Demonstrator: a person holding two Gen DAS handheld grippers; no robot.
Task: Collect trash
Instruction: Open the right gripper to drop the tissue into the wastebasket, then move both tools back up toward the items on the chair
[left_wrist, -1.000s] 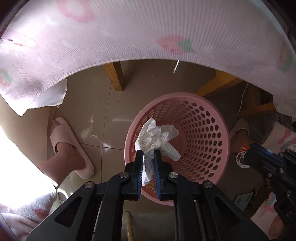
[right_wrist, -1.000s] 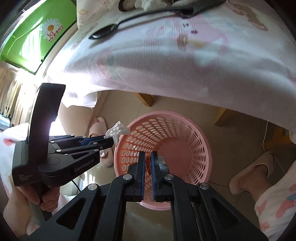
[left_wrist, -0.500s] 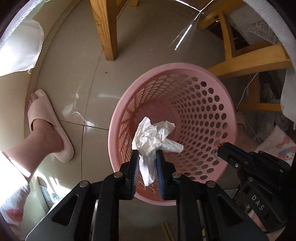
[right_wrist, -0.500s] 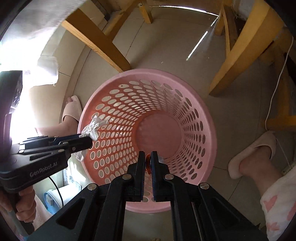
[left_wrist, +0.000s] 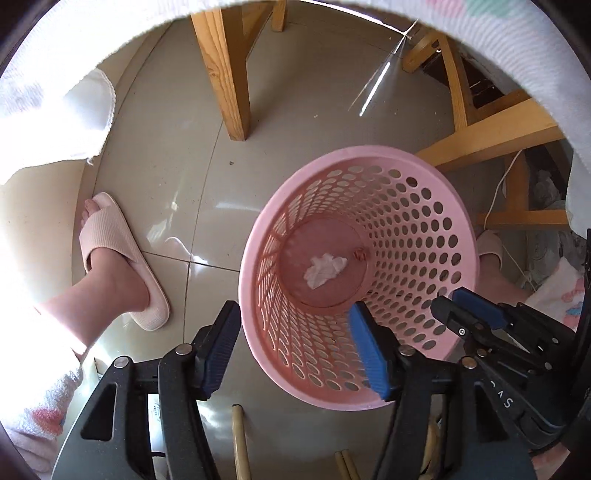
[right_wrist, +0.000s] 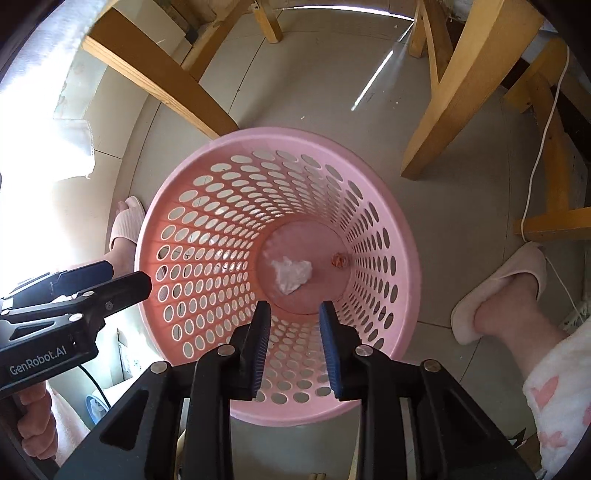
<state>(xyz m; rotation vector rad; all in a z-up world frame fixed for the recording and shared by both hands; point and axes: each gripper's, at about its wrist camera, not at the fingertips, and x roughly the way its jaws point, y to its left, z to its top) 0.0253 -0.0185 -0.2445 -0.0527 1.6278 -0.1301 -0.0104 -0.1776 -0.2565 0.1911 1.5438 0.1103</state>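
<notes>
A pink perforated waste basket (left_wrist: 354, 152) stands on the tiled floor, and both grippers point down into it. On its bottom lie a crumpled white tissue (left_wrist: 325, 271) and a small orange-red scrap (left_wrist: 361, 253). My left gripper (left_wrist: 293, 308) hangs over the basket's near rim with its jaws opening and nothing between them. In the right wrist view the basket (right_wrist: 280, 133), the tissue (right_wrist: 291, 275) and the scrap (right_wrist: 339, 260) show below my right gripper (right_wrist: 294, 306), whose jaws are also opening and hold nothing. The left gripper (right_wrist: 127, 273) sits at the basket's left side.
Wooden furniture legs (left_wrist: 225, 66) (right_wrist: 454, 88) stand behind and to the right of the basket. The person's feet in pink slippers (left_wrist: 110, 236) (right_wrist: 509, 280) flank it. A white cable (right_wrist: 535, 158) runs along the right legs. A tablecloth edge (left_wrist: 535, 55) overhangs above.
Both grippers have opened. The tissue fell from the left gripper and the orange scrap from the right, both to the basket's bottom. The right gripper came down towards the basket.
</notes>
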